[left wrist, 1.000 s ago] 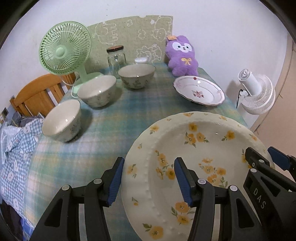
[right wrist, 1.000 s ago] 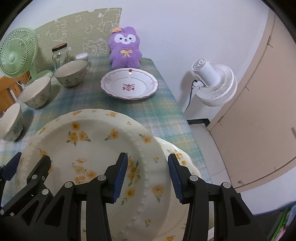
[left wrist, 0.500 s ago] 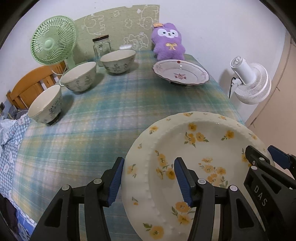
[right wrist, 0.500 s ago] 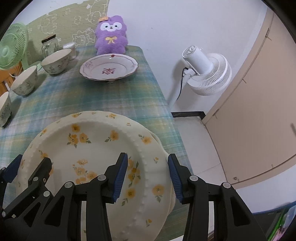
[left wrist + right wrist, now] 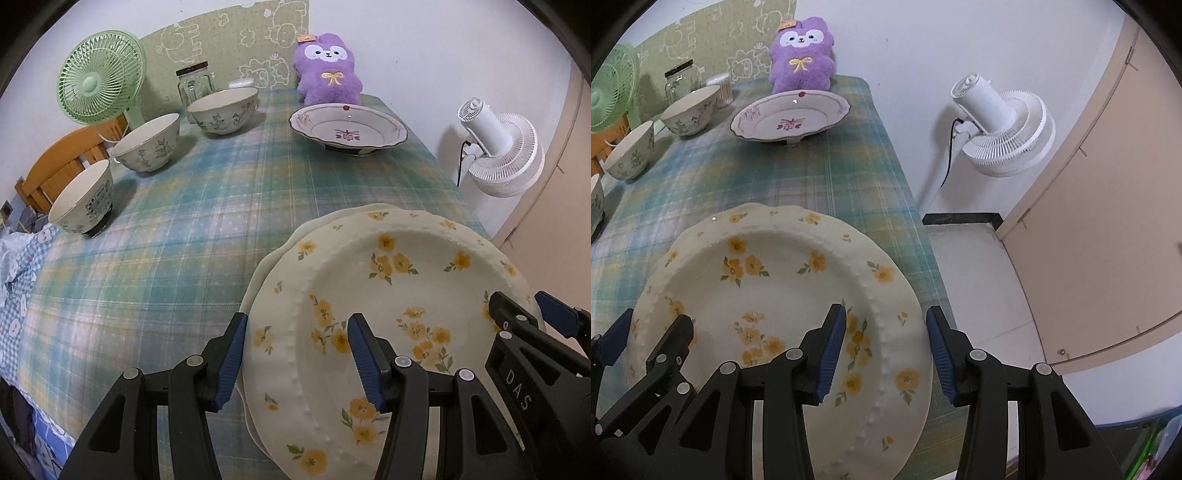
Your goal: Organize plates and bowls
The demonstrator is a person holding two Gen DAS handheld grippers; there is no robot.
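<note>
A: Left gripper (image 5: 295, 354) is straddling the left rim of the yellow-flower plate (image 5: 373, 295), jaws about half open. One blue pad is sitting outside the rim, the other over the plate's inner face. Can't tell if the pads are actually pressing.

B: Right gripper (image 5: 886, 350)?

A: It is doing the same on the opposite rim, again about half open, one pad over the inside and one off the outer edge. Contact is again unclear. Both grippers are pointing steeply down.

B: Where is the plate sitting?

A: Near corner of the table, over the plaid tablecloth (image 5: 177, 236). A second cream plate (image 5: 295, 236) is peeking out from under its far-left edge, so it is lying over that one. Touching or just above, I can't tell.

B: Other task items?

A: A pink-flower plate (image 5: 347, 125) is sitting at the far end, just in front of the purple plush (image 5: 328, 77). Three bowls are lining the left side: far bowl (image 5: 223, 110), middle bowl (image 5: 147, 147), near bowl (image 5: 83, 203), all upright and apart from each other.

B: Background?

A: A green fan (image 5: 99, 77) and a glass jar (image 5: 194, 83) are standing behind the bowls. A white fan (image 5: 1001, 129) is standing on the floor off the table's right side, beside a beige door (image 5: 1108, 206).
</note>
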